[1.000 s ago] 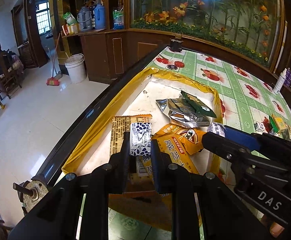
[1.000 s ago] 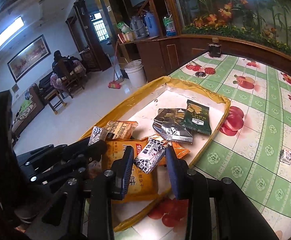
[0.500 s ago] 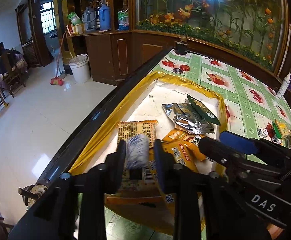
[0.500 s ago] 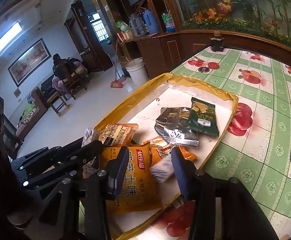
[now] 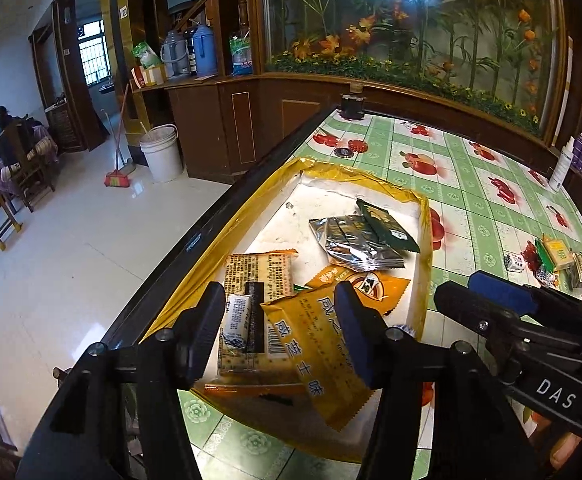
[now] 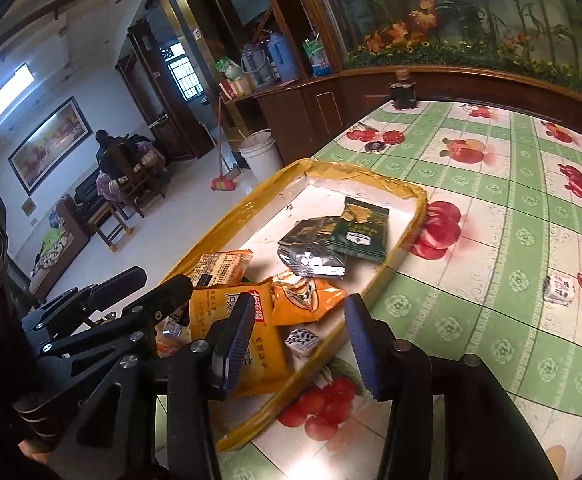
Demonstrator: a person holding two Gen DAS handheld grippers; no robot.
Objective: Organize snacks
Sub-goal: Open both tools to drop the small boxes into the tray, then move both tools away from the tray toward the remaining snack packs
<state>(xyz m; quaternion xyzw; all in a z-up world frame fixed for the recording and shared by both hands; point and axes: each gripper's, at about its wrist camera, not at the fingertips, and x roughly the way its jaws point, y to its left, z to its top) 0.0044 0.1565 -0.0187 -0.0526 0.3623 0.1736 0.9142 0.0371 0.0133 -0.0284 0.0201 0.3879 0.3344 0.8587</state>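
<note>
Now | left gripper point(image 5: 279, 332) opening, small white sweet point(image 5: 235, 322) freed inside tray point(image 5: 424, 240) near edge | right gripper point(image 6: 297, 338) spread, empty | lift both straight up, clear of packets.

Glossy oilcloth with a fruit print covers the bench point(image 5: 471, 200). The tray point(image 5: 424, 216) is wrapped at the rim in shiny yellow tape. A crinkled silver foil packet point(image 5: 355, 246) glints beside matt green wrappers point(image 6: 361, 232); the orange snack bag point(image 5: 323, 356) is slick plastic film. The cabinet point(image 5: 227, 124) is polished dark wood, the floor point(image 5: 71, 264) glazed tile.
</note>
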